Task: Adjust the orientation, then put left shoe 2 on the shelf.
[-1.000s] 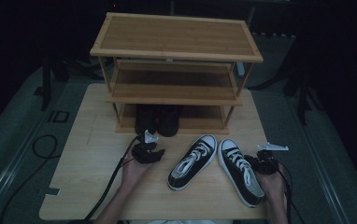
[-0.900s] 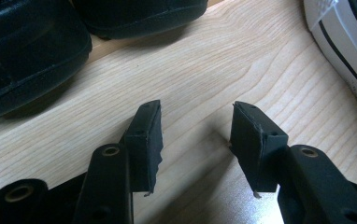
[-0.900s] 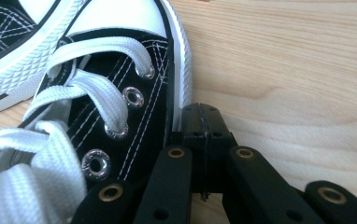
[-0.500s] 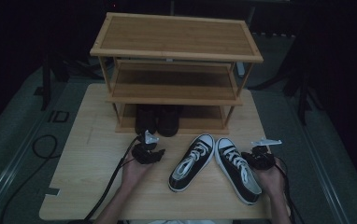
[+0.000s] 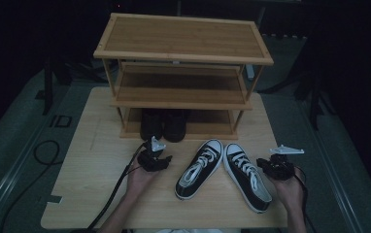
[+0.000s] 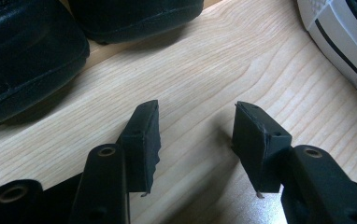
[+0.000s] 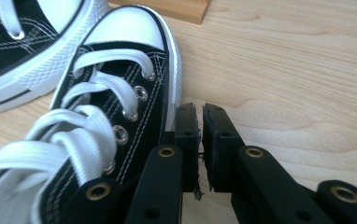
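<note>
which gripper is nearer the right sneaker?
Right. The right gripper sits right beside the right sneaker; the left gripper is across the left sneaker, by the black shoes.

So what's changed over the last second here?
The right tool has just been opening its jaws slightly, nothing between them, beside the right sneaker, which edged a little toward the left sneaker. Left tool, rack and dark shoes stayed put.

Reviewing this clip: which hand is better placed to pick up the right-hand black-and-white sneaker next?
The right. The right gripper sits right beside the right-hand sneaker, its jaws nearly together with nothing between them, having just begun opening. The left gripper, jaws wide open, is beyond the other sneaker, nearer the black shoes on the rack.
</note>
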